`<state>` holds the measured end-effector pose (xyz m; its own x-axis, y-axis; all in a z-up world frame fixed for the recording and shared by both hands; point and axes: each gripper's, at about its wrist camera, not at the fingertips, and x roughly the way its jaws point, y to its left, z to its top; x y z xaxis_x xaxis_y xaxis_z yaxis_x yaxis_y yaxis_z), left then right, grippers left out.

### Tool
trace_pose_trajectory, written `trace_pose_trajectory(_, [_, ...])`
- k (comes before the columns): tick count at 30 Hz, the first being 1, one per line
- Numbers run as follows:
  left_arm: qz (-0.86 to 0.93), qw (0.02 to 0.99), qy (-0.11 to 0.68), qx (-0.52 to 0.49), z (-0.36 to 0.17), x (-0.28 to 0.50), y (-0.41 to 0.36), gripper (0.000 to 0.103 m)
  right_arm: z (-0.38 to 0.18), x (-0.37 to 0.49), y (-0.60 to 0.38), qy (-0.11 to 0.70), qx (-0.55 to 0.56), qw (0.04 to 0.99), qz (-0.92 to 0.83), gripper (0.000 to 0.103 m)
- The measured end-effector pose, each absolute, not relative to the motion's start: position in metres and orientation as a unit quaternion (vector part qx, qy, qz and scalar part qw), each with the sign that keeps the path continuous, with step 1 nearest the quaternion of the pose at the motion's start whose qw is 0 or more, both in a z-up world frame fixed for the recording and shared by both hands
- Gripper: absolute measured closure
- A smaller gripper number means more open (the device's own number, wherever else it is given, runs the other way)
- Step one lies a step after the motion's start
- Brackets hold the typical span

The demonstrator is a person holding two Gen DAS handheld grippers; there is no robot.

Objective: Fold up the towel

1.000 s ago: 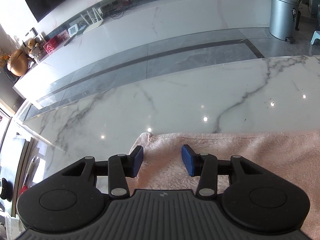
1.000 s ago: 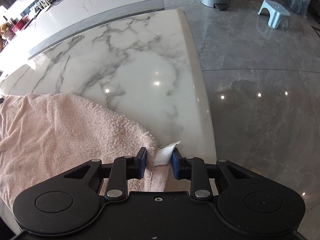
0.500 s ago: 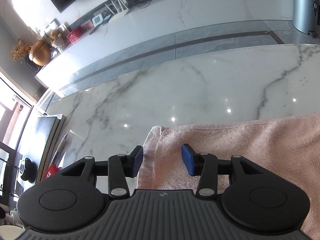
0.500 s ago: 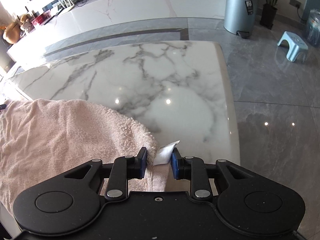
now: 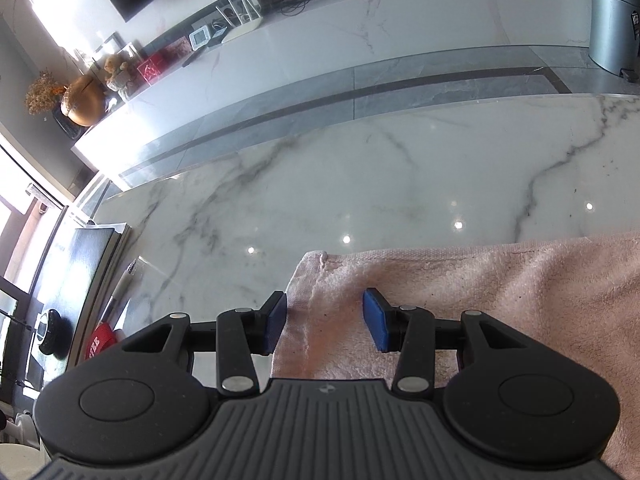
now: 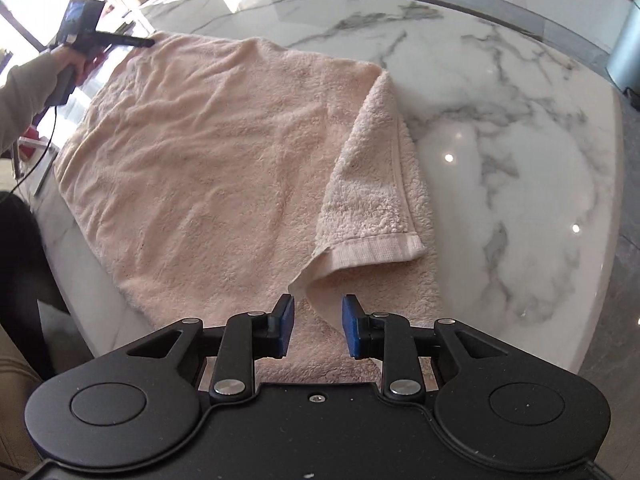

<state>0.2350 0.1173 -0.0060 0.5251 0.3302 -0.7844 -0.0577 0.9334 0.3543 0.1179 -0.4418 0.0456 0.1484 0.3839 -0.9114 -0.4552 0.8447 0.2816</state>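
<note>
Pink towel (image 6: 208,152) spread over the marble table (image 6: 520,152), filling the frame's centre and left, right corner flopped over. Soft, limp, light, not slippery; best taken at the hemmed corners. Left gripper (image 5: 325,320) spread wide astride one corner; right gripper (image 6: 318,326) spread too, gripping nothing.

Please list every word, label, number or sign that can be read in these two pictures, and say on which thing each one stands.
No text reads in full.
"EE": white letters, part of a cut-off word, on the red object at the table's left edge.
Label on the metal bin: too small to read.
Small display on the far counter: blurred.
Towel: no readable text.
</note>
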Motion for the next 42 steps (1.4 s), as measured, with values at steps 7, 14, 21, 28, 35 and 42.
trace_pose_trajectory(7, [0.112, 0.864, 0.470, 0.139, -0.008, 0.234, 0.119, 0.063, 0.036, 0.144, -0.463, 0.607, 0.070, 0.757, 0.232, 0.076])
trace_pose_trajectory(14, [0.107, 0.865, 0.471, 0.136, -0.008, 0.235, 0.122, 0.063, 0.018, 0.153, -0.464, 0.621, 0.124, 0.746, 0.206, 0.076])
trace_pose_trajectory(21, [0.105, 0.865, 0.471, 0.138, -0.009, 0.235, 0.122, 0.063, 0.027, 0.165, -0.460, 0.598, 0.132, 0.768, 0.188, 0.077])
trace_pose_trajectory(28, [0.103, 0.866, 0.469, 0.137, -0.009, 0.234, 0.123, 0.063, 0.038, 0.170, -0.450, 0.583, 0.086, 0.788, 0.177, 0.095])
trace_pose_trajectory(35, [0.103, 0.866, 0.468, 0.144, -0.010, 0.234, 0.121, 0.063, 0.052, 0.178, -0.442, 0.562, -0.011, 0.817, 0.129, 0.096])
trace_pose_trajectory(42, [0.103, 0.866, 0.467, 0.142, -0.010, 0.234, 0.121, 0.063, 0.054, 0.204, -0.453, 0.537, -0.104, 0.836, 0.045, 0.096])
